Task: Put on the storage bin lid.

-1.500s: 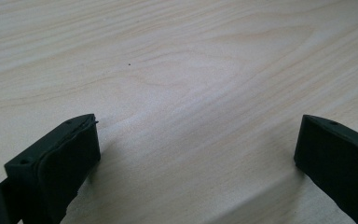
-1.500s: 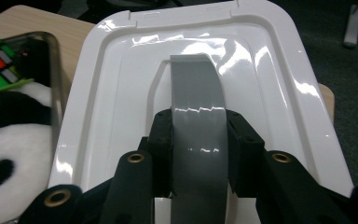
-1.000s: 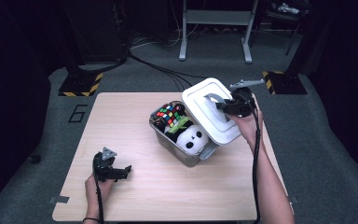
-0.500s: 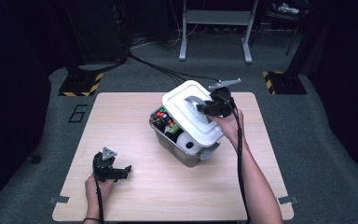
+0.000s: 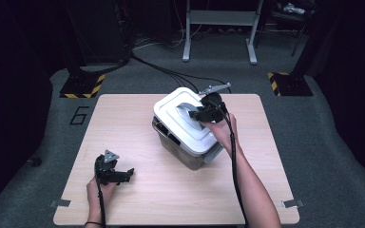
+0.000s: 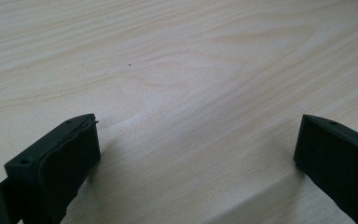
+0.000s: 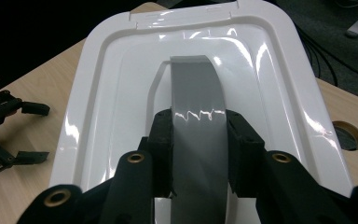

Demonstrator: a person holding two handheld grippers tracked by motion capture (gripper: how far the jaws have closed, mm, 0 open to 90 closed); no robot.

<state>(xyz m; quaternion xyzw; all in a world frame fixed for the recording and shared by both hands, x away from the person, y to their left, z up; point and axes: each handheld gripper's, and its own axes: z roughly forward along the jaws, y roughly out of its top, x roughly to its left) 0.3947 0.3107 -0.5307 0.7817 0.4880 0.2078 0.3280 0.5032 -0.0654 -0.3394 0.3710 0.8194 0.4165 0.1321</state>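
1. High view: the right tongs pinch the grey handle of the white lid, which lies on top of the grey bin near the middle of the tabletop, sitting slightly askew (whether it is fully seated cannot be told). The left tongs rest well apart from the bin, near the tabletop's front left edge, held in the person's left hand.

2. Left gripper view: the left tongs are spread wide, with bare wood grain between the two black jaws.

3. Right gripper view: the right tongs are pressed against both sides of the grey handle, which arches over the white lid's recessed centre. The left tongs show farther off at the left edge.
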